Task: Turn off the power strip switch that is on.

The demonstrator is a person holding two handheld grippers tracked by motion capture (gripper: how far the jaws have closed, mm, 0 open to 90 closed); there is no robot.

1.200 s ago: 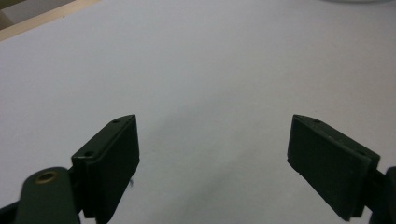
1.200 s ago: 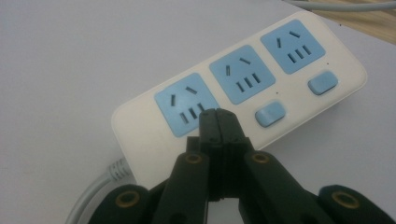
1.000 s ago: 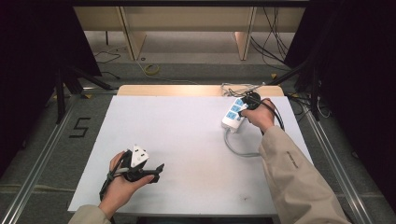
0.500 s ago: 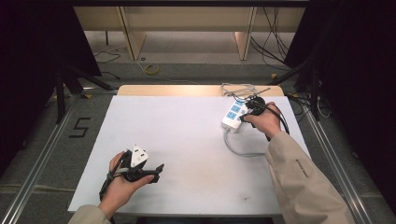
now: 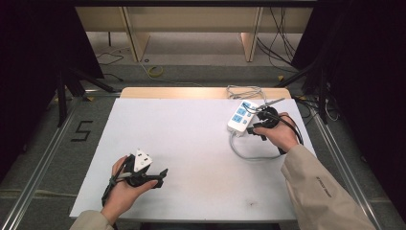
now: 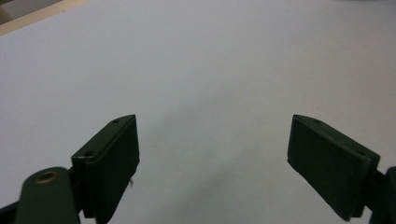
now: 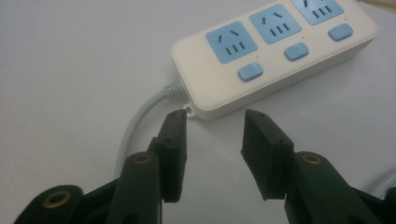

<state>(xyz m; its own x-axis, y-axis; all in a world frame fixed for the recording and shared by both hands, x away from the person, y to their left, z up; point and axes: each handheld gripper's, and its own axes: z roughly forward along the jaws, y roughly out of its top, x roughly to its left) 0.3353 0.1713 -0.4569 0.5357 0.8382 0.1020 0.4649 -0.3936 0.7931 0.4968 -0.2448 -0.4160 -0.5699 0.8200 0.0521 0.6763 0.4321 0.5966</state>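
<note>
Two grippers, neither grasping anything. Power strip (image 7: 275, 56) lies flat on white table (image 5: 191, 143); right gripper (image 7: 212, 116) just short of strip's cable end, jaws just opening, empty. Left gripper (image 6: 212, 154) well apart from strip, jaws spread, idle. Strip looks released; replugging or moving seemingly left.

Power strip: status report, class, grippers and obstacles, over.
Right gripper open, jaws just opening, nothing between. Left gripper open over bare table. Power strip flat, cable curling beside the right gripper.

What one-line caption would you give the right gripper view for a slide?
Right gripper, fingers just opening with nothing between them, at the cord end of a white power strip on a white table.
</note>
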